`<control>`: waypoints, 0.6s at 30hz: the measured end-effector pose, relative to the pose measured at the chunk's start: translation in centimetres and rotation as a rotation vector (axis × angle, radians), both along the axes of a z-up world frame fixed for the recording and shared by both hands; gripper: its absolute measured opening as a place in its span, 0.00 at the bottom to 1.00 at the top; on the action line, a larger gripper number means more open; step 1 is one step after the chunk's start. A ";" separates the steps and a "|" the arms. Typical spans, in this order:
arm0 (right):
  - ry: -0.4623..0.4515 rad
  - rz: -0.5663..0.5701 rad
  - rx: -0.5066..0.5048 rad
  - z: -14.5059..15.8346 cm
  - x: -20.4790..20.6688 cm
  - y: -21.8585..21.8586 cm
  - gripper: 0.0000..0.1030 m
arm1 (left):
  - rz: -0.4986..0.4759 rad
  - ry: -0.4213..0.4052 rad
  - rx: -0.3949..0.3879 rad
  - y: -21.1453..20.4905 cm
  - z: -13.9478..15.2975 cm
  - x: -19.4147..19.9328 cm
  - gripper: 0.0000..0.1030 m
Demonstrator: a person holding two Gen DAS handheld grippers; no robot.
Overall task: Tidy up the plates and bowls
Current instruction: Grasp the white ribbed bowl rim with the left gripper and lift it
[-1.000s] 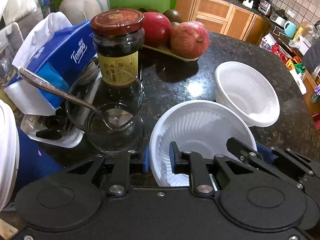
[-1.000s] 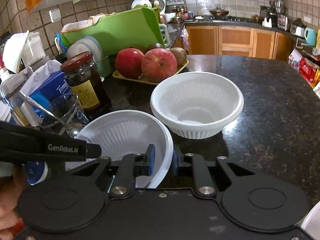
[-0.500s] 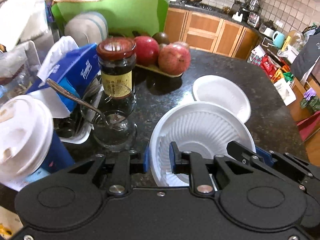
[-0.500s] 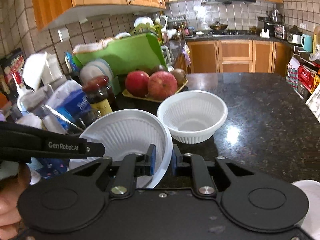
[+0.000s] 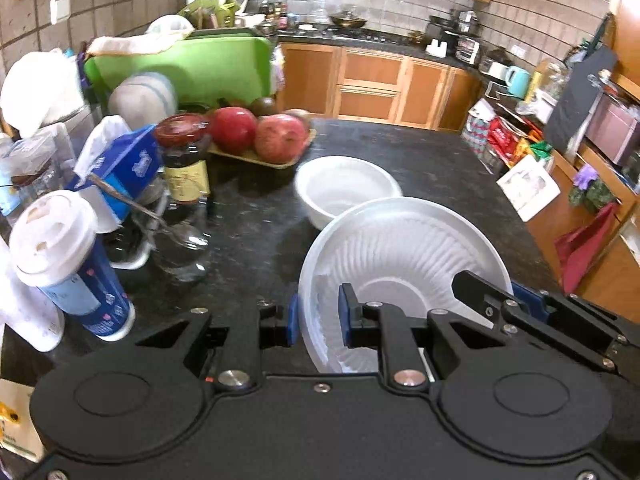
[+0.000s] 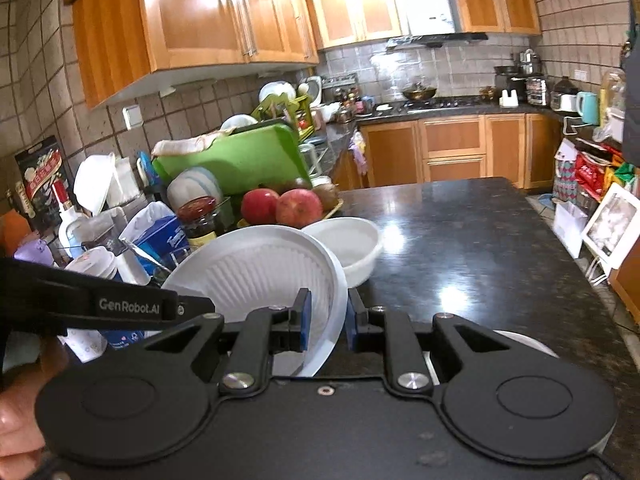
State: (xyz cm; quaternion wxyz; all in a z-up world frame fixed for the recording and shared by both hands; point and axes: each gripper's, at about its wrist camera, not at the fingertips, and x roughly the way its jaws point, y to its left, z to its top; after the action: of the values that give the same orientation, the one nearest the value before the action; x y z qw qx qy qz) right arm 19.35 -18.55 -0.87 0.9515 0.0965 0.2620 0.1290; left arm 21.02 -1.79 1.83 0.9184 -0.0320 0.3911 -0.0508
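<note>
Both grippers grip one white ribbed disposable bowl (image 5: 404, 256), held above the dark counter. My left gripper (image 5: 318, 316) is shut on its left rim. My right gripper (image 6: 326, 320) is shut on its right rim, and its black body shows in the left wrist view (image 5: 520, 304). The held bowl also shows in the right wrist view (image 6: 256, 268). A second white bowl (image 5: 344, 188) stands on the counter just beyond it, also seen in the right wrist view (image 6: 352, 240). A white plate edge (image 6: 520, 340) lies low behind the right gripper.
Left of the bowls stand a lidded paper cup (image 5: 60, 256), a glass with a spoon (image 5: 176, 236), a dark jar (image 5: 186, 160), a blue tissue pack (image 5: 124, 164) and a fruit tray (image 5: 260, 140). A green board and dish rack (image 5: 192, 68) stand behind.
Both grippers have lifted and drawn back with the bowl held between them. The counter, second bowl and clutter now look farther away and lower.
</note>
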 end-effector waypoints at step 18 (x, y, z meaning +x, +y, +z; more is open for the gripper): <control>0.002 -0.138 -0.024 -1.3 -3.8 -12.4 0.23 | -0.107 0.039 -0.024 -11.1 -2.3 0.0 0.25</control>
State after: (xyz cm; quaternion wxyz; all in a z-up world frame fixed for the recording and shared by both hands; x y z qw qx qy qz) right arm 15.53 -30.93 -2.15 0.9589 0.1032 0.2574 0.0599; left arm 20.98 -12.91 -0.45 0.9062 -0.0231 0.4093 -0.1038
